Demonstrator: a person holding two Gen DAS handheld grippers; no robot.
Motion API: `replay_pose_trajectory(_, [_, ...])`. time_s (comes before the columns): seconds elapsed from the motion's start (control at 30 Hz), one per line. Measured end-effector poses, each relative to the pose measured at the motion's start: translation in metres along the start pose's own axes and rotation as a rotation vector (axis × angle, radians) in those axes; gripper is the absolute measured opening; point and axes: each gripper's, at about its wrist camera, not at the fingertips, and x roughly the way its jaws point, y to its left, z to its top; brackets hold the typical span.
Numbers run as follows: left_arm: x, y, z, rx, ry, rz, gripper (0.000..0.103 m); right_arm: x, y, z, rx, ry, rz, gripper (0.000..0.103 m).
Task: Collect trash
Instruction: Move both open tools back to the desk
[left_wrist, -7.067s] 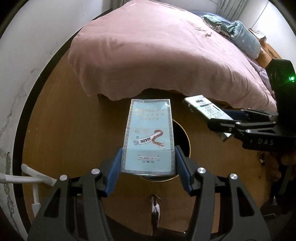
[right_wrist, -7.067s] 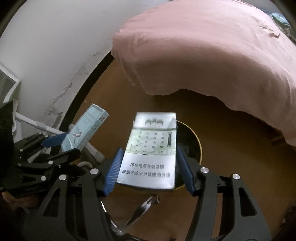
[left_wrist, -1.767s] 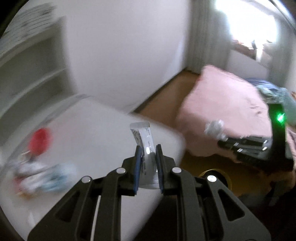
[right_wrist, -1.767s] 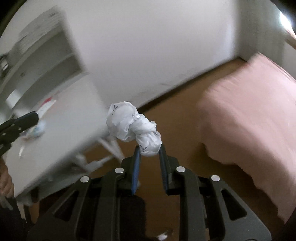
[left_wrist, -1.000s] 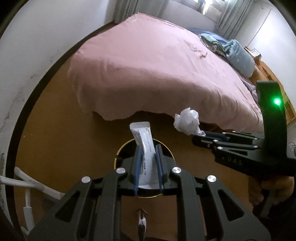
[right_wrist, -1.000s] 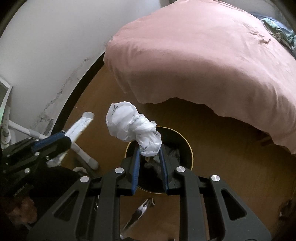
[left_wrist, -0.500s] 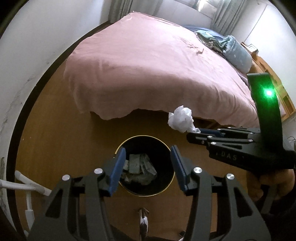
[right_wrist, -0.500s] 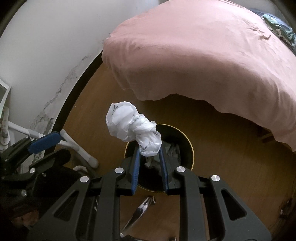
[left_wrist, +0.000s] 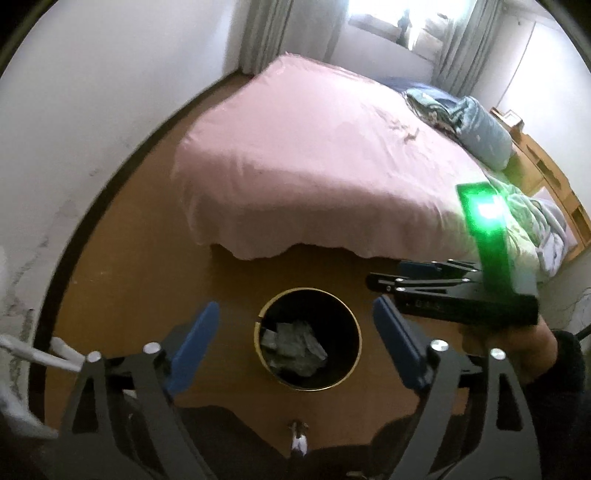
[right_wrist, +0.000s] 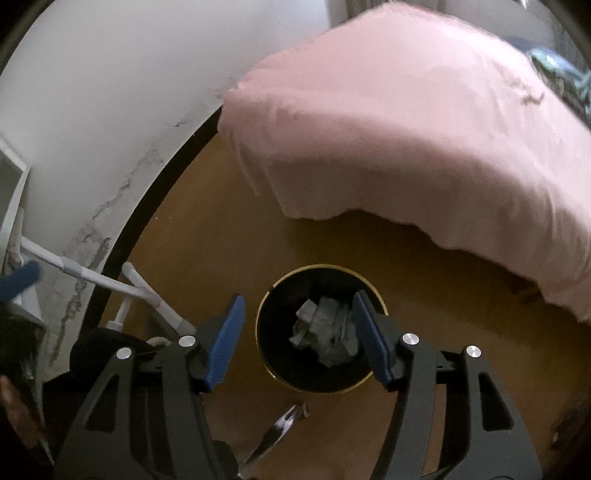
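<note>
Left wrist: left hand-held gripper (left_wrist: 295, 343) spread wide and empty above the bin (left_wrist: 307, 339) on the floor (left_wrist: 147, 258), trash (left_wrist: 293, 349) piled inside; right hand-held gripper (left_wrist: 384, 282) sits just right of the bin, side-on, so I can't tell its jaws here. Right wrist: right hand-held gripper (right_wrist: 297, 332) also open and empty over the bin (right_wrist: 321, 328), trash (right_wrist: 327, 328) in it, so the drop step looks done and next is likely going for more trash. Bed (right_wrist: 424, 122) edge near beyond, white frame (right_wrist: 110, 284) and wall (right_wrist: 92, 92) left; clearest exit looks straight up.
</note>
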Motion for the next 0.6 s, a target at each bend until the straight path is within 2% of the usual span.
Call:
replay_pose_trajectory(0.13, [-0.070,0.022,-0.006,-0.036,-0.085,0.077,0.093,-0.026,0.039,0.011,-0.091,-0.068,-0.006,0.062])
replay_pose_trajectory(0.27, [-0.144,0.063,-0.023,-0.118,-0.156,0.184,0.094,-0.058,0.112,0.020,-0.236,-0.136,0.072,0.063])
replay_pose_trajectory(0.43, [-0.238,0.130,-0.070,-0.272,-0.208,0.383,0.095,-0.089,0.237,0.025,-0.448,-0.181,0.267,0.069])
replay_pose_trajectory(0.6, [-0.316,0.191,-0.141,-0.435,-0.204,0.610,0.096,-0.098,0.382,0.001,-0.701,-0.123,0.485,0.073])
